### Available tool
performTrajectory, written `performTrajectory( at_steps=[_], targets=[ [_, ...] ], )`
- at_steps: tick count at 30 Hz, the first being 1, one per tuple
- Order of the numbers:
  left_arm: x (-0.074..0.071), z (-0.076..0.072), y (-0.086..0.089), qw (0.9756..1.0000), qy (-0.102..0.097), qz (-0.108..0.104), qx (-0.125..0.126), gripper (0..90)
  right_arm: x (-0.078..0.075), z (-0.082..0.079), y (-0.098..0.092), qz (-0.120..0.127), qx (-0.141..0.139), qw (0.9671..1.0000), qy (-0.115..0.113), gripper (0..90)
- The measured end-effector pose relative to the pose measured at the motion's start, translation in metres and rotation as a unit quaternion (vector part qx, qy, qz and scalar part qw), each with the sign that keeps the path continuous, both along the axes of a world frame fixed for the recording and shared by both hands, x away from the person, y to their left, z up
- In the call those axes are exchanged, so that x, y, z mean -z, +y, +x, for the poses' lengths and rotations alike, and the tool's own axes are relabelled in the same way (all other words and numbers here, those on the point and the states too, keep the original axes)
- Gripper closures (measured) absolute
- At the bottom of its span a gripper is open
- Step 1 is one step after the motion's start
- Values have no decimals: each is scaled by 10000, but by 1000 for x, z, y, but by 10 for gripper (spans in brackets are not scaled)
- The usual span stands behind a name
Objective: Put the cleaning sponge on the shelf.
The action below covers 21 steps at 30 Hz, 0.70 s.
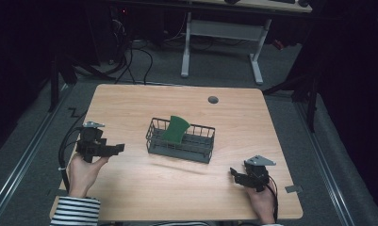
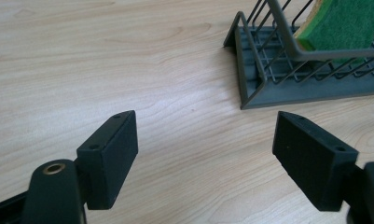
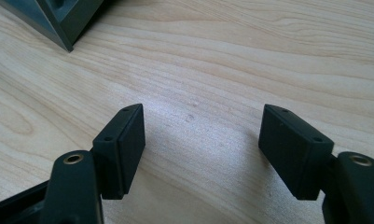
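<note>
A light wooden desk (image 1: pixel 130 108) carries a dark grey wire basket (image 1: pixel 181 140) near its middle. A green sponge (image 1: pixel 176 128) stands tilted in the left part of the basket, its upper end rising above the rim and leaning toward the far side. In the left gripper view the sponge (image 2: pixel 348 23) shows a yellowish edge under its green face, and it rests against the basket's top rail (image 2: pixel 324 52).

The left claw (image 1: pixel 116 149) sits over the left side of the desk, held by the person's left hand (image 1: pixel 84 170), whose striped sleeve (image 1: pixel 76 212) comes in at the near edge. It points right, toward the basket, and stays apart from it. Its jaws stand wide apart with nothing between them; in its own view only bare wood lies in the gap, with the basket's near corner ahead and to the right.

The right claw (image 1: pixel 234 173) sits over the near right part of the desk, held by the right hand (image 1: pixel 263 201), and points left. Its jaws are also spread wide and hold nothing; in the right gripper view the bare desk (image 3: pixel 222 70) lies between them and a corner of the basket (image 3: pixel 58 18) shows at the far left.

A small round grey grommet (image 1: pixel 213 99) is set in the desk near its far edge. Beyond the desk stands a white-legged table (image 1: pixel 222 33) on a dim floor.
</note>
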<state>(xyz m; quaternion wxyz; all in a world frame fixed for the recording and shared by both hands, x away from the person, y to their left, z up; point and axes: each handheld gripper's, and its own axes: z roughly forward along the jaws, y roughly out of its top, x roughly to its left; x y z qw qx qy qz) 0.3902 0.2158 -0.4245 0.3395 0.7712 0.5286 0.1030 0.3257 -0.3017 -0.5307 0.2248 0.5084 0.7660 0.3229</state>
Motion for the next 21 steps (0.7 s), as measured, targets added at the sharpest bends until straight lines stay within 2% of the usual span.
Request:
performTrajectory(
  at_steps=[10, 19, 21],
  targets=[
    [27, -13, 17, 9993, 3, -329, -187, 246, 0, 0, 0, 2, 3, 10000, -3, 316],
    [60, -21, 15, 9990, 86, -289, -333, 250, 0, 0, 0, 0, 7, 10000, -2, 316],
    [69, -21, 13, 9990, 117, -211, -363, 250, 0, 0, 0, 0, 7, 10000, -2, 316]
  ],
)
